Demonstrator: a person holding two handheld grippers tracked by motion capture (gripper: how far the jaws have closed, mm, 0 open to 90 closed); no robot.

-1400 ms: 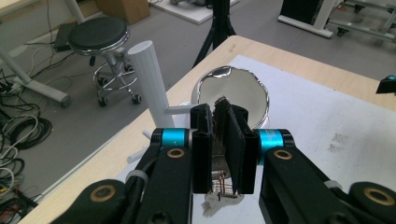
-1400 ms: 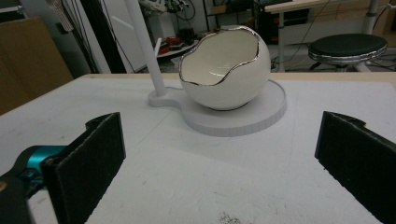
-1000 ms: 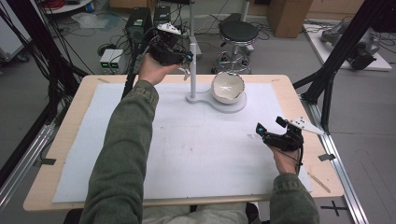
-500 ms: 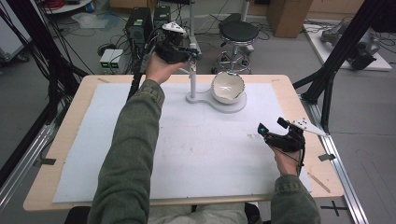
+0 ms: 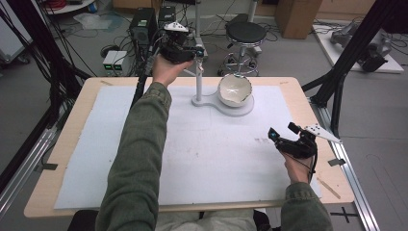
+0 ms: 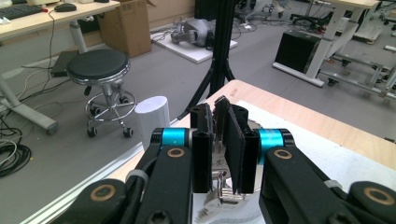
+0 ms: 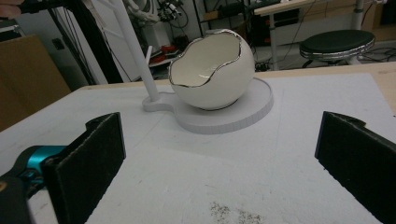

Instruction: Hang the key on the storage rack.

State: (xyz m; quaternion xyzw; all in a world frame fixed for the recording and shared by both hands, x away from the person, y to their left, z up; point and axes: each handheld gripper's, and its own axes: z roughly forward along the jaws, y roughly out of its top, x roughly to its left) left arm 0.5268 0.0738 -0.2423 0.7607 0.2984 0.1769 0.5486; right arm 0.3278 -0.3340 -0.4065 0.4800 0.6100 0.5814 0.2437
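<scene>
Just below the left claw (image 5: 196, 51), the white stand (image 5: 199, 79).

Overhead and right-claw views share the egg-shaped bowl (image 5: 234, 90).

A small silver metal piece (image 6: 223, 185), partly hidden, is seen clamped between the nearly closed jaws at the top of a white post (image 5: 198, 77) rising from a white base (image 5: 234, 107).

The left tongs (image 5: 195, 50) are up at the top of the post (image 5: 198, 79), at the back of the counter (image 5: 72, 144). The bowl (image 5: 234, 90) sits on the stand's round base (image 5: 245, 109), right of the post. The right tongs (image 5: 280, 133) are in front of the bowl, well apart.
</scene>
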